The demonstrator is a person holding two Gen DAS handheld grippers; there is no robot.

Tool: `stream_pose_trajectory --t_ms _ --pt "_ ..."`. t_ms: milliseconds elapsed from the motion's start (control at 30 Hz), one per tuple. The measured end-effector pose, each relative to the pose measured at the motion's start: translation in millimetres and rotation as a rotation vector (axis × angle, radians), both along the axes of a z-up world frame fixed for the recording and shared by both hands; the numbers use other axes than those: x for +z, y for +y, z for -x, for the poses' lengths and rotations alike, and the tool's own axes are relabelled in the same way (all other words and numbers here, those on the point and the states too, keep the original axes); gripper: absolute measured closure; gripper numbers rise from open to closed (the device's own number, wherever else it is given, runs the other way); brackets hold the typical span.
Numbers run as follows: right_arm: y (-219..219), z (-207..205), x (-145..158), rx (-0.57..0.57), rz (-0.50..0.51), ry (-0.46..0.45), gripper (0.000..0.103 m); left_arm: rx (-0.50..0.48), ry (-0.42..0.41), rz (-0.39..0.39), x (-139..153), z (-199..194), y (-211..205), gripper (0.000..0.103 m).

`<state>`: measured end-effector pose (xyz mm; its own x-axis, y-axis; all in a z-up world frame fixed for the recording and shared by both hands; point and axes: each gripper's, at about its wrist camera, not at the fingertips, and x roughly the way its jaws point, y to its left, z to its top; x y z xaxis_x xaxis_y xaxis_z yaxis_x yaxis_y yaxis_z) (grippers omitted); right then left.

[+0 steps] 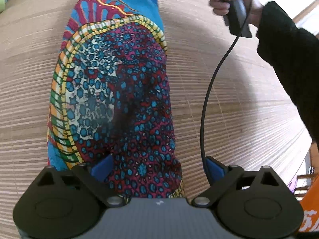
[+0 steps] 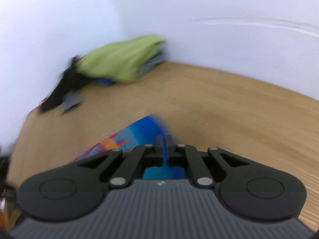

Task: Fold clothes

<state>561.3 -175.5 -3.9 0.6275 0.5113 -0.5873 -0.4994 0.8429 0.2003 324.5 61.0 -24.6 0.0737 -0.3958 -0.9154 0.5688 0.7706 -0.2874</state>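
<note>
Both hand-held grippers worked one multicoloured patterned cloth (image 1: 119, 91) lying on the striped wooden table (image 1: 229, 119): left gripper (image 1: 159, 165) spread wide over its near end, right gripper (image 2: 164, 145) pinching its blue edge. Beyond the cloth, a blurred green-topped clothes pile (image 2: 119, 63) sat against the white wall (image 2: 219, 39).

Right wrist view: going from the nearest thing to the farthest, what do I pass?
The right tool shut on the patterned cloth → bare wooden table → heap of clothes → white wall.
</note>
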Motion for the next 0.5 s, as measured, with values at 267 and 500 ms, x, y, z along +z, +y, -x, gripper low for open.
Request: stream_pose_trajectory --t_ms 267,500 --pt "3.8 19.2 -11.7 -0.312 0.023 0.059 0.075 0.039 -0.002 0.079 15.5 6.1 24.7 0.010" --pt "7.2 145.4 -11.1 -0.439 -0.309 0.285 0.057 0.061 -0.076 0.149 31.4 3.6 68.4 0.010"
